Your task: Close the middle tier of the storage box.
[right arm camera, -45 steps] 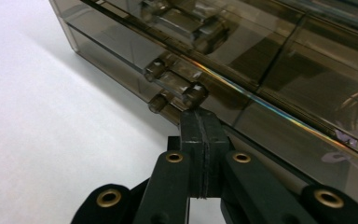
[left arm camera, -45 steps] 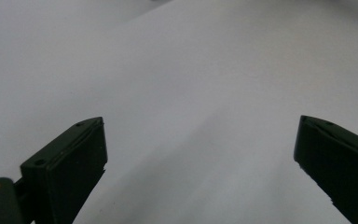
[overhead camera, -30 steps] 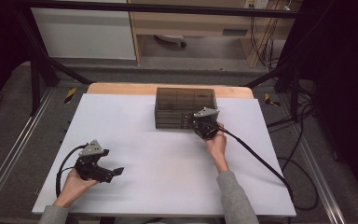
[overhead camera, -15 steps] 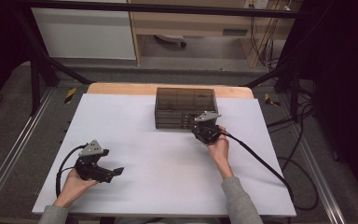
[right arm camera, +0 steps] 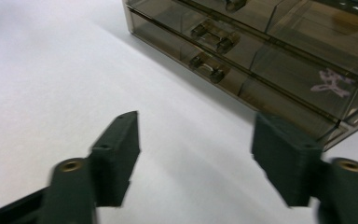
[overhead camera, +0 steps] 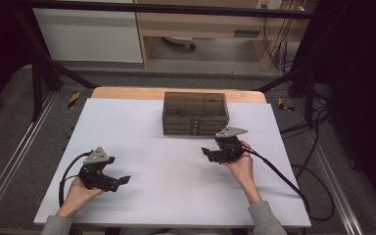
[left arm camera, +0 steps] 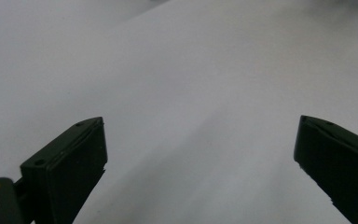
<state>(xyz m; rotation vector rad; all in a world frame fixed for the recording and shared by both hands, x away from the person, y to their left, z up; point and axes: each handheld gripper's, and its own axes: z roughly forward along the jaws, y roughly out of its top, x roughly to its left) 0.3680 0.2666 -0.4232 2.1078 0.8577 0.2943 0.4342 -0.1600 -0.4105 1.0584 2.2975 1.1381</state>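
- The white counter (overhead camera: 176, 196) holds a brown drawer box (overhead camera: 195, 113) at 12 o'clock.
- The right hand-held gripper (overhead camera: 206, 152) has just been opening, nothing between its jaws.
- The left hand-held gripper (overhead camera: 122, 179) is open, empty.
- Grey floor (overhead camera: 10, 147) lies around.

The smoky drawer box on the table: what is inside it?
Through the tinted walls of the drawer box, a pale butterfly-shaped piece shows in a lower drawer. The other drawers look dark; their contents cannot be told.

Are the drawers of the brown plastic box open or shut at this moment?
Shut. In the right gripper view the drawer fronts of the box lie flush, one above the other, their handles in line; none sticks out.
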